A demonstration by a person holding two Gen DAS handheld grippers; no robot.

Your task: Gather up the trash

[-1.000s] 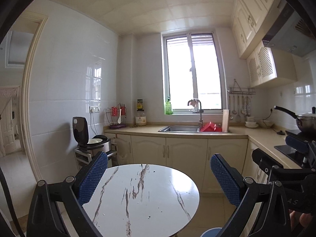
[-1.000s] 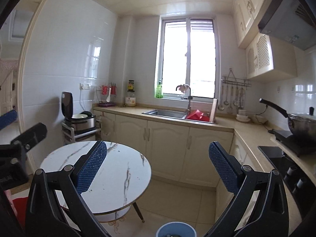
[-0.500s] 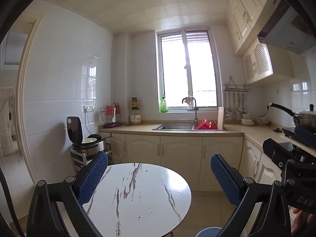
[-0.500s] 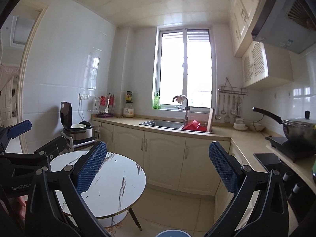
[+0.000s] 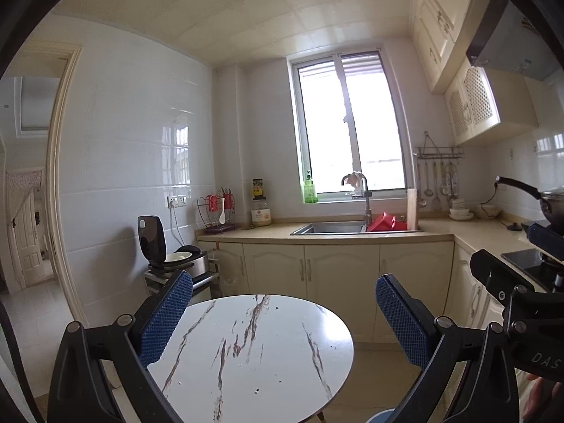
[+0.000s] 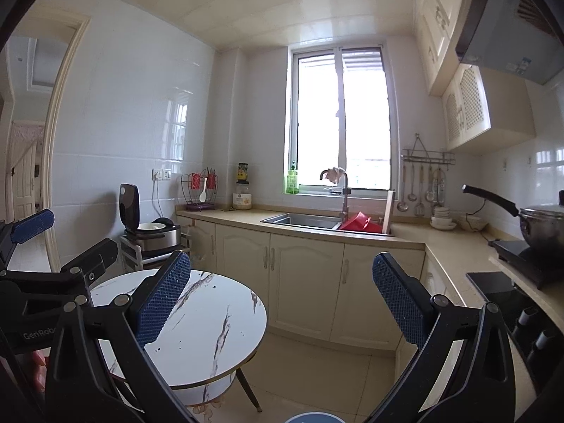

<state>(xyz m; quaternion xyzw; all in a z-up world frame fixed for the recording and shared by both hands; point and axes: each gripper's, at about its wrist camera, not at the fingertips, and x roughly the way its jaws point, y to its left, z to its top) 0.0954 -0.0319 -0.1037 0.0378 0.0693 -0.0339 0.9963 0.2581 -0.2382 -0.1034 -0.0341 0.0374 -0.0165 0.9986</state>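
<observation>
**Both grippers held open above a round marble desk in a kitchen**

Hovering over a round marble-patterned desk (image 5: 253, 356), the left gripper (image 5: 282, 320) has its blue-padded jaws spread wide with nothing between them. The right gripper (image 6: 282, 303) is the same, jaws wide apart and empty, with the desk (image 6: 211, 331) showing below its left finger. Small dark specks (image 5: 256, 391) lie scattered on the desk top; what they are cannot be told. The rim of a blue bin (image 6: 313, 417) shows on the floor at the bottom edge of the right view, just beside the desk's legs. Behind the desk runs a row of cream cabinets (image 5: 338, 271) under a beige counter with a steel sink (image 5: 331, 228), a red item (image 5: 386, 222) lying in it. An open rice cooker (image 5: 176, 257) stands on a rack to the left. A long-handled pan (image 6: 539, 222) sits on a cooktop on the right.
</observation>
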